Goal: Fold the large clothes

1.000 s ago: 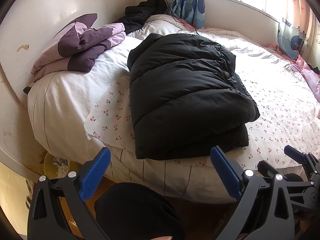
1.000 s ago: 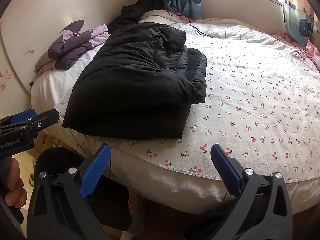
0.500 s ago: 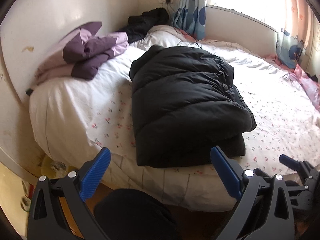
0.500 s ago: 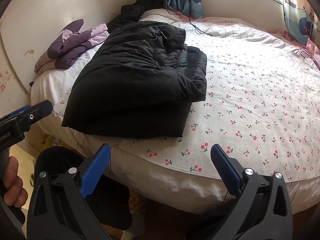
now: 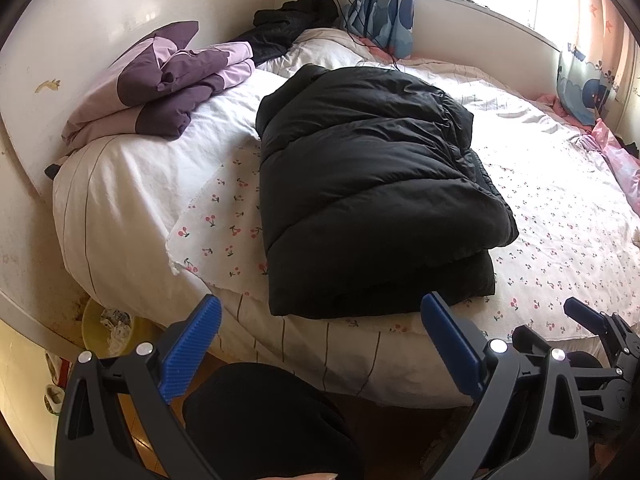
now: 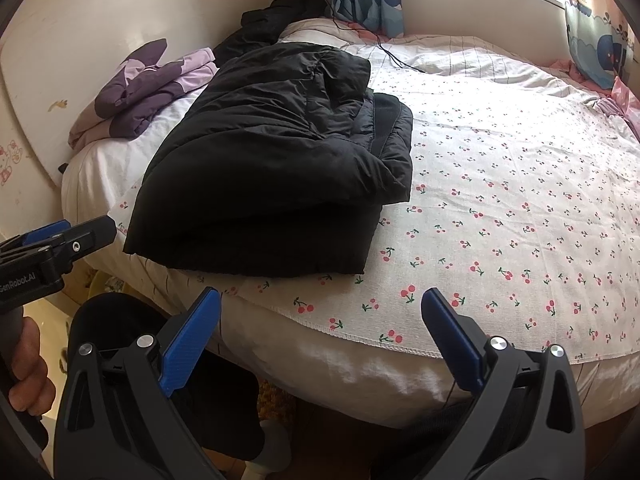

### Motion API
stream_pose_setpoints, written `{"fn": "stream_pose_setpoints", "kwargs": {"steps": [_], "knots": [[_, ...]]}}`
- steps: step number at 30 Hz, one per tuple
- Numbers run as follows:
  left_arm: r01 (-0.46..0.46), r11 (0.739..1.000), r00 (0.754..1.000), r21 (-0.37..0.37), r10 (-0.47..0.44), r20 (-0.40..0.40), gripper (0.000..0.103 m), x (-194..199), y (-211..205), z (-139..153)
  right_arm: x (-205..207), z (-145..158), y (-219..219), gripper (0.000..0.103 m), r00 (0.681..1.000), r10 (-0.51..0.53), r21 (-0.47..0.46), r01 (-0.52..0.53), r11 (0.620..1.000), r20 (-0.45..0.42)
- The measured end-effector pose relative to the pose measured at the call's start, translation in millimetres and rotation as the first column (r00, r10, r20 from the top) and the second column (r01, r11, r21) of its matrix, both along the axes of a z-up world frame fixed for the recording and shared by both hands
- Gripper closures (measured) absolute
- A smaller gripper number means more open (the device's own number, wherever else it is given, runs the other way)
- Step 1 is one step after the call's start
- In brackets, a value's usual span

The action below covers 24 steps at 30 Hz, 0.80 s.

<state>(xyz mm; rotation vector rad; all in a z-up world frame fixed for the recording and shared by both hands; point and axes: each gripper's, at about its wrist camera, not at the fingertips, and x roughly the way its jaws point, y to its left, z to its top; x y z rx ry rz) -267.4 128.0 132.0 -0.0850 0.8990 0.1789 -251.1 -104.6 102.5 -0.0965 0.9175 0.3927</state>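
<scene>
A black puffer jacket [image 5: 368, 192] lies folded into a thick rectangle near the front edge of the bed [image 5: 560, 208], on a cherry-print sheet. From the right wrist view the same jacket [image 6: 276, 160] sits left of centre. My left gripper [image 5: 320, 340] hangs open below the bed's front edge, short of the jacket, nothing between its blue pads. My right gripper [image 6: 320, 328] is also open and empty, off the bed edge to the jacket's right. Each gripper shows at the other view's side: the right one [image 5: 592, 336], the left one [image 6: 60, 240].
A folded purple and lilac jacket [image 5: 160, 84] rests at the bed's left rear by the white headboard. Another dark garment [image 5: 288, 28] lies at the far corner near a curtain and a wall socket. A yellow bin [image 5: 108, 332] stands on the floor left. A person's dark-clad knee [image 5: 260, 412] is below.
Both grippers stay open and away from the jacket. The left wrist view swayed slightly back and returned; the jacket has not moved.
</scene>
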Motion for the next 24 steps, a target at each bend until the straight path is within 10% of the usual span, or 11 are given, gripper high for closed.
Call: {"fn": "stream_pose_setpoints", "kwargs": {"steps": [24], "knots": [[0.005,1.000,1.000,0.002,-0.005,-0.012,0.007,2.1,0.6,-2.7,0.5,-0.6,-0.8,0.006,1.000,-0.001,0.000,0.001,1.000,-0.003]]}}
